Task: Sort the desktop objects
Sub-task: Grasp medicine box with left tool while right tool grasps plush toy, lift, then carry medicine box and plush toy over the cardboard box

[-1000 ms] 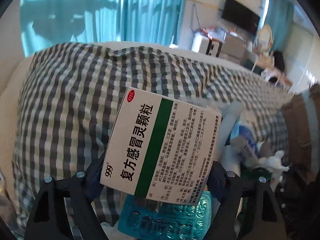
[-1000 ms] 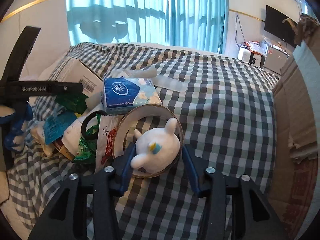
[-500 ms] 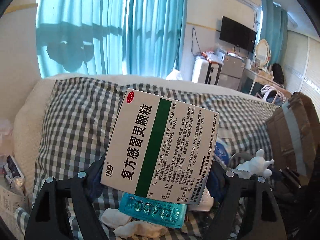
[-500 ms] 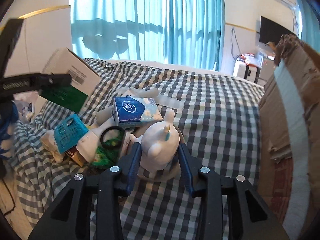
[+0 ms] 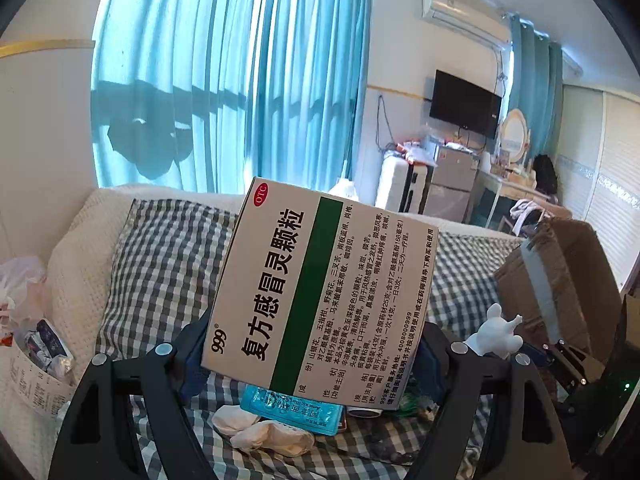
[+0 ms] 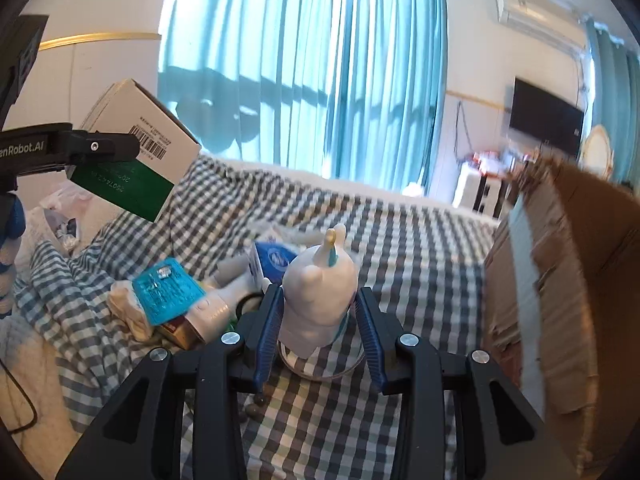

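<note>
My left gripper (image 5: pixel 316 344) is shut on a white medicine box (image 5: pixel 320 292) with a green stripe, held tilted above the checked bedcover. The right wrist view shows the same box (image 6: pixel 140 148) at upper left, high over the pile. My right gripper (image 6: pixel 318 300) is shut on a white unicorn toy (image 6: pixel 320 288), its blue pads (image 6: pixel 268 320) pressing both sides. A clear round rim (image 6: pixel 320 374) shows under the toy. The toy (image 5: pixel 496 332) also appears at the right of the left wrist view.
A pile lies on the checked cover (image 6: pixel 400 260): a teal blister pack (image 6: pixel 168 288), a blue tissue pack (image 6: pixel 276 260), a white sock (image 6: pixel 128 312) and a white bottle (image 6: pixel 216 308). A cardboard box (image 6: pixel 560 280) stands close on the right. A plastic bag (image 5: pixel 24 280) sits far left.
Both grippers rose and tilted up. The right jaws closed on the unicorn toy and lifted it off the pile. The left carried the medicine box higher.
</note>
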### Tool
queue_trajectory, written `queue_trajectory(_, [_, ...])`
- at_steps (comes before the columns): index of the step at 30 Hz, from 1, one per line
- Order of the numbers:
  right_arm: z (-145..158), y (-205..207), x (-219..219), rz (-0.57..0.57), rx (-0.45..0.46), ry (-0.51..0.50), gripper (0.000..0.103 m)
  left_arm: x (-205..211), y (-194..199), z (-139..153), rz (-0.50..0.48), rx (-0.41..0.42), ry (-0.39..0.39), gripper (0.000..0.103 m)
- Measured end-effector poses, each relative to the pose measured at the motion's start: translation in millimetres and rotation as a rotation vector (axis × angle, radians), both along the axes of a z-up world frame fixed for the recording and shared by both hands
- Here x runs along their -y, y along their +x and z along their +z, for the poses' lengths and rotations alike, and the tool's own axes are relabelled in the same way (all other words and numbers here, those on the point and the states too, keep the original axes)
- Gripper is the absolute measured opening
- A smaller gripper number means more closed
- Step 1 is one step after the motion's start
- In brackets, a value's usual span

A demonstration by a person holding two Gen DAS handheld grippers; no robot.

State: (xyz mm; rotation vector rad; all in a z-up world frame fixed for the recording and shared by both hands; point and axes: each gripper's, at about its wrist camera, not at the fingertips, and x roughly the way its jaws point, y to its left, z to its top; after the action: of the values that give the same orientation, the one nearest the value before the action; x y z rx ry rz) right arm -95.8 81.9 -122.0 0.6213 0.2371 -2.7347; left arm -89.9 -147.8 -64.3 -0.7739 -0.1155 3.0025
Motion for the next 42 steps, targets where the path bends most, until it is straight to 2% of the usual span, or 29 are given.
queue_trajectory(11, [47, 41, -7, -0.007, -0.147, -0.033, 0.037, -18, 37, 41, 0.030, -0.137, -0.033, 0.082])
queue_trajectory(15, [69, 60, -14, -0.012, -0.209, -0.058, 0.037, -22, 59, 59, 0.021, -0.217, -0.007, 0.082])
queue_trajectory(21, [98, 87, -28, -0.026, -0.291, -0.091, 0.037, -39, 78, 86, 0.041, -0.283, -0.056, 0.082])
queue_trajectory(29, [130, 123, -54, -0.094, -0.421, -0.133, 0.037, -62, 97, 112, 0.021, -0.331, -0.068, 0.082])
queue_trajectory(38, [151, 147, -97, -0.173, -0.469, -0.188, 0.037, -103, 97, 127, -0.032, -0.343, -0.091, 0.082])
queue_trajectory(42, [154, 153, -114, -0.231, -0.484, -0.168, 0.037, -130, 94, 128, -0.085, -0.333, -0.086, 0.082])
